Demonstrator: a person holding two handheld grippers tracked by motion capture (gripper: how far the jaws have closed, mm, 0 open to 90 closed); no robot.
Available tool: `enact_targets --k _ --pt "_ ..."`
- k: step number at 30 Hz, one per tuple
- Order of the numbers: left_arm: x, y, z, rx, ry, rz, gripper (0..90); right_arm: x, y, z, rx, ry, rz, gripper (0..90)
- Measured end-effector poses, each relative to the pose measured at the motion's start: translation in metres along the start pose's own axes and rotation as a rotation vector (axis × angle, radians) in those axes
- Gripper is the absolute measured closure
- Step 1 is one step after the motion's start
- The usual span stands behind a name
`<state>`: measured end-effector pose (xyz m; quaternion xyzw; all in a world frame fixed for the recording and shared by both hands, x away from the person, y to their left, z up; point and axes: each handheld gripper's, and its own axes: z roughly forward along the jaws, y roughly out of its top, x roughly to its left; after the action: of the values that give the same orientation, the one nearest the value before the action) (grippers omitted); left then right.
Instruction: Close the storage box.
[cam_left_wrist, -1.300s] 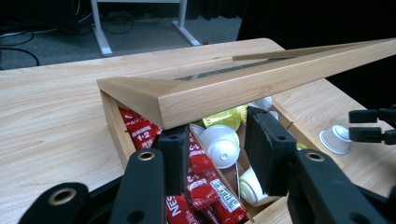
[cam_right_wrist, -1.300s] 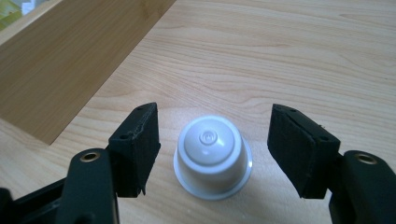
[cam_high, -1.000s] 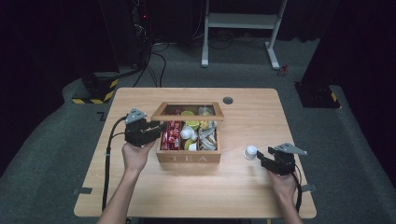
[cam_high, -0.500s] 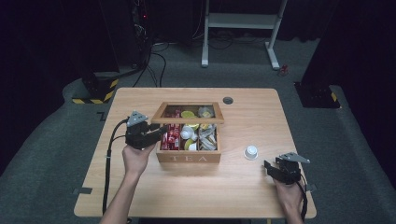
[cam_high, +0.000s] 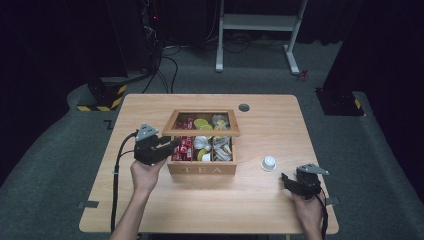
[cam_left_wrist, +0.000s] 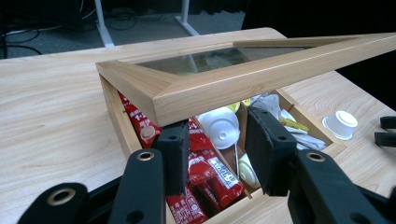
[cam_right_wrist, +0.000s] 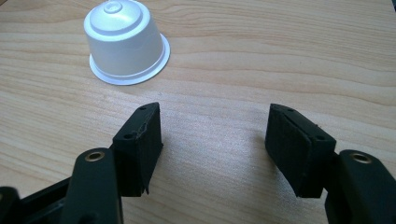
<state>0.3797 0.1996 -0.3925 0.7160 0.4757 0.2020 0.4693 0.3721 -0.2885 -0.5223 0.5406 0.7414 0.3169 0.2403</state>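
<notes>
Wooden and glass-paned, the lid (cam_left_wrist: 243, 77) of the tea box (cam_high: 202, 169) sat propped at a slant, and your left gripper (cam_high: 167, 146) was clamped on its front edge, holding it raised over red sachets (cam_left_wrist: 205, 172) and white capsules (cam_left_wrist: 219, 127) in the compartments. Further right, the white capsule (cam_high: 269, 163) stood upside down on the table (cam_high: 260, 210), just beside the box and apart from both grippers. Your right gripper (cam_high: 290, 181) rested low near the table's right edge; its jaws had just been opening, with nothing between them.
</notes>
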Motion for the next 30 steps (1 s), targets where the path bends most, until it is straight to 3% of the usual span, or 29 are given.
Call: enact_targets --k 30 --pt "-0.004 -0.039 0.004 0.027 -0.01 -0.001 59.7 0.0 0.0 0.0 -0.001 0.0 0.001 35.4"
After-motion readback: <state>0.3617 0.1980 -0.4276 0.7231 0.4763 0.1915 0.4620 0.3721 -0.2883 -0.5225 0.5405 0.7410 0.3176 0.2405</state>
